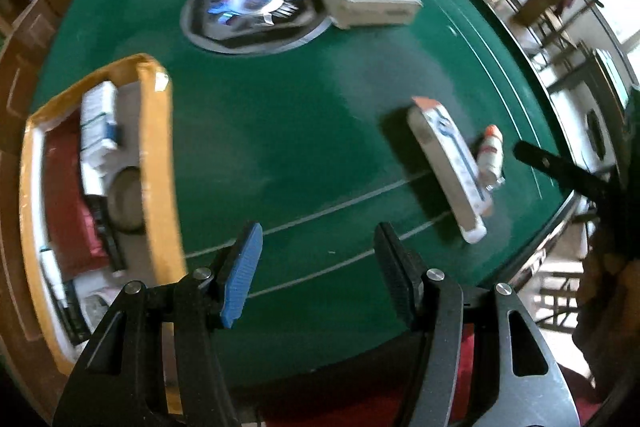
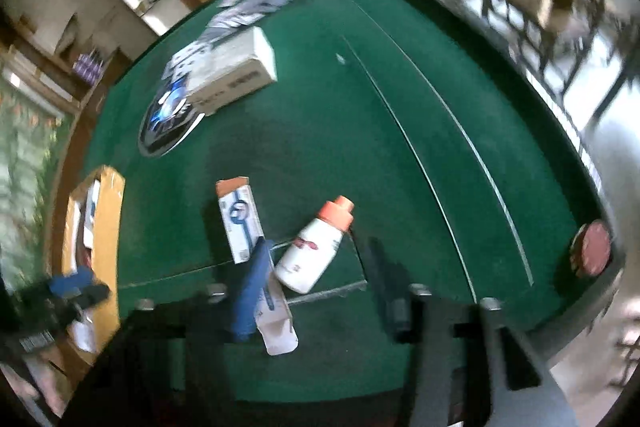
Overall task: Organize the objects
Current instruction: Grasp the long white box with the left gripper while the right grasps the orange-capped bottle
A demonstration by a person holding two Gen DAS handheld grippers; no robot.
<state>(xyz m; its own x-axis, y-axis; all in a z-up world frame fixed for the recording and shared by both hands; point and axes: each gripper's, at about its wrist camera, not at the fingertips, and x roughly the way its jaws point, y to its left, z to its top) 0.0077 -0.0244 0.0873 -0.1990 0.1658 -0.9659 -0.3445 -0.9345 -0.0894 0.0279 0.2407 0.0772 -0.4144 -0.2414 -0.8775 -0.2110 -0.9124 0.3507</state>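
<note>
Left gripper (image 1: 318, 275): matte black frame of two angular arms with triangular cut-outs, four round silver screw heads across the linkage, a ribbed blue pad on the left finger (image 1: 242, 277) and a ribbed black pad on the right finger (image 1: 396, 273). Right gripper (image 2: 320, 287): the same black frame with silver screw heads along the top, a blue pad on the left finger (image 2: 251, 297) and a dark pad on the right finger (image 2: 386, 291), all softened by blur. No markings legible on either unit.
</note>
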